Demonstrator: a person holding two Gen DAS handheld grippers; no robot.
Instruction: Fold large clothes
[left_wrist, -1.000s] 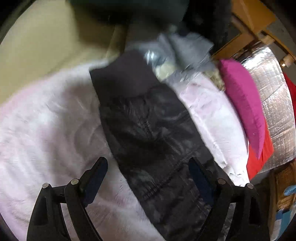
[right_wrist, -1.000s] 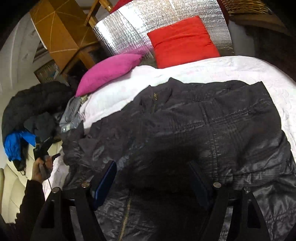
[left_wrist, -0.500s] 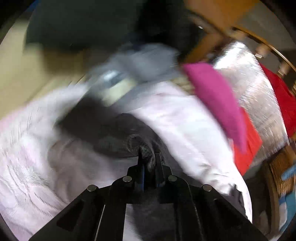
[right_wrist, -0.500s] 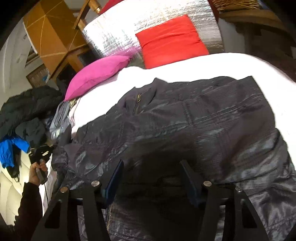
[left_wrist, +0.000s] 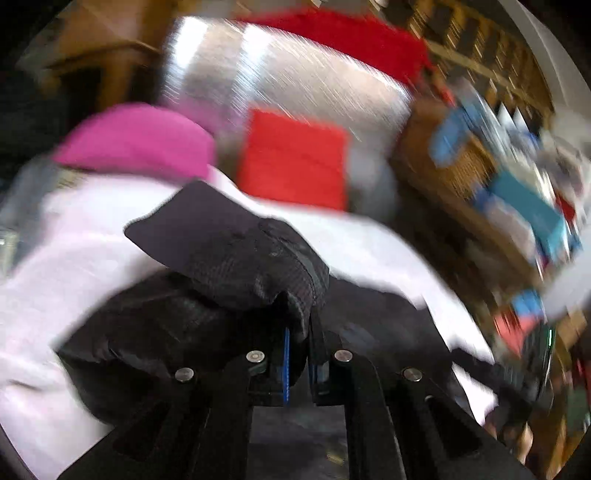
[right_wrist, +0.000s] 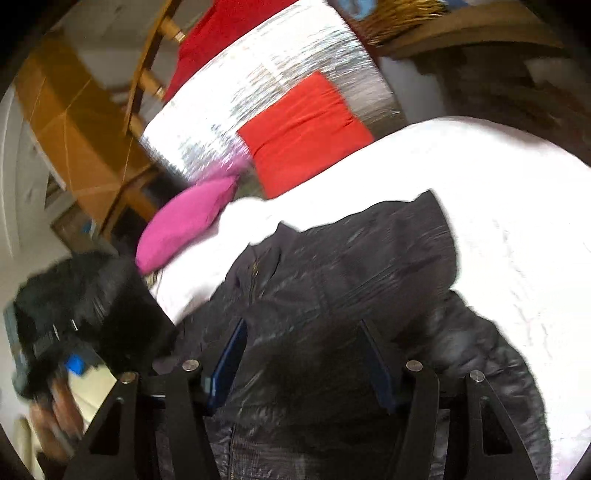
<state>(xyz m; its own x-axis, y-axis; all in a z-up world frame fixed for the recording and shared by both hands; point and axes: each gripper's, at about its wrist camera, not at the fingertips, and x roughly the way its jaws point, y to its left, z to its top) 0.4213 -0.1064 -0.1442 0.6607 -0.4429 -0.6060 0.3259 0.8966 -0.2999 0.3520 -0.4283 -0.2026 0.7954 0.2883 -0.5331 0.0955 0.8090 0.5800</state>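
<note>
Left jaws clamp a black jacket (left_wrist: 236, 258) fold; right jaws gape over the jacket on the bed (right_wrist: 498, 192).

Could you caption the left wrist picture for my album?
Left tongs pinch a fold of the black jacket above the white bedspread.

A bedroom at home: a bed with a white cover (right_wrist: 498, 206), a pink pillow (right_wrist: 184, 225) and a red pillow (right_wrist: 303, 129) at the far end.

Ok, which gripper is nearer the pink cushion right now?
Left, I'd judge. The left gripper, shut on a fold of the black jacket, has the pink cushion just beyond it. The right gripper hangs open over the jacket, farther back.
</note>
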